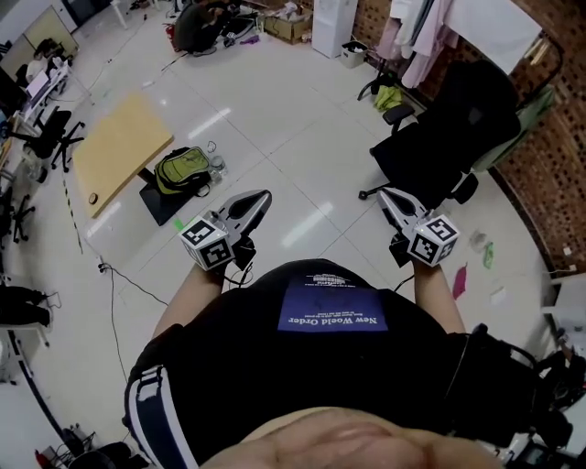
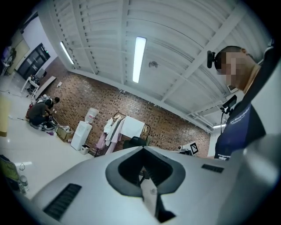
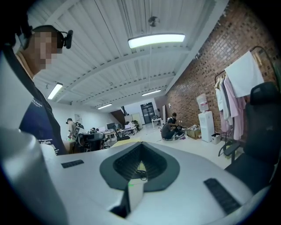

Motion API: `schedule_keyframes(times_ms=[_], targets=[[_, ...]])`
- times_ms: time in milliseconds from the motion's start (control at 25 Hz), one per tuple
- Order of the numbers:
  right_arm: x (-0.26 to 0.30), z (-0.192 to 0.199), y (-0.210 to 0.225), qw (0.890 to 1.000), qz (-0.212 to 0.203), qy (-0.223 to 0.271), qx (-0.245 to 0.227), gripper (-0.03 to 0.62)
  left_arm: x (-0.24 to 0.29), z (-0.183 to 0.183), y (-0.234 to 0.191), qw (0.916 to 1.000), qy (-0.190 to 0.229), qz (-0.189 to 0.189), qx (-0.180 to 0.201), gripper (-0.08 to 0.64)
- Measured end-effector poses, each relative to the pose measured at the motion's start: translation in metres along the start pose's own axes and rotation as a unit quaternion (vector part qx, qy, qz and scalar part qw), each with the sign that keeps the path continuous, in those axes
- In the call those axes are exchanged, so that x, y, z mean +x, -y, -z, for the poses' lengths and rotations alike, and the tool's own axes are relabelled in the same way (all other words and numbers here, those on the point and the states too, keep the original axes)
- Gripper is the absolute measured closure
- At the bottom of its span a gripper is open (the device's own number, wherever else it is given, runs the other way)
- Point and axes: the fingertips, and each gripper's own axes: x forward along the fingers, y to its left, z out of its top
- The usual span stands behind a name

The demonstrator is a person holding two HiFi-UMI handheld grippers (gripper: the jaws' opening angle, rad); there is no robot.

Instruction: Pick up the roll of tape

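Note:
No roll of tape shows for certain. A small ring-shaped thing (image 1: 92, 198) lies near the front corner of a light wooden tabletop (image 1: 124, 147) at the left; I cannot tell what it is. The person holds both grippers level and close to the body, above the floor. My left gripper (image 1: 265, 195) is shut with nothing in it, and its jaws meet in a point in the left gripper view (image 2: 142, 148). My right gripper (image 1: 383, 193) is also shut and empty, seen likewise in the right gripper view (image 3: 140, 144).
A green backpack (image 1: 183, 169) and a bottle stand on the floor beside the wooden table. A black office chair (image 1: 458, 128) is at the right, in front of a brick wall with hanging clothes (image 1: 417, 37). A person crouches at the far back (image 1: 197, 23). Cables run across the floor at the left.

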Motion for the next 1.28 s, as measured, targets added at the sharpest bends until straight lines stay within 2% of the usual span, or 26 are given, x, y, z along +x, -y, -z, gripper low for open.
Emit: schedule_keyframes(times_ms=[160, 280, 520, 720, 920, 1040, 1160, 1280], targets=[[0.017, -0.005, 0.044, 1.000, 0.011, -0.004, 0.003, 0.606, 0.035, -0.002, -0.032, 1.0000, -0.005, 0.003, -0.008, 0.554], [0.031, -0.012, 0.092, 1.000, 0.003, -0.002, 0.000, 0.606, 0.075, -0.003, -0.056, 1.0000, -0.004, -0.004, -0.005, 0.554], [0.083, -0.049, 0.214, 0.999, -0.036, -0.013, -0.011, 0.606, 0.174, -0.023, -0.111, 0.9991, 0.015, -0.040, 0.006, 0.554], [0.133, -0.091, 0.277, 0.995, -0.087, -0.014, -0.037, 0.606, 0.228, -0.053, -0.152, 0.9965, 0.036, -0.072, 0.023, 0.554], [0.179, -0.102, 0.314, 0.993, -0.113, -0.020, -0.029, 0.606, 0.261, -0.064, -0.194, 0.9952, 0.033, -0.090, 0.015, 0.554], [0.209, -0.101, 0.331, 0.993, -0.111, -0.028, -0.029, 0.606, 0.268, -0.074, -0.227, 0.9949, 0.035, -0.094, 0.010, 0.554], [0.244, -0.106, 0.344, 0.994, -0.103, -0.030, -0.025, 0.606, 0.274, -0.083, -0.265, 0.9957, 0.039, -0.084, 0.004, 0.554], [0.287, -0.120, 0.351, 0.994, -0.095, -0.027, -0.041, 0.606, 0.276, -0.098, -0.313, 0.9967, 0.045, -0.068, 0.006, 0.554]])
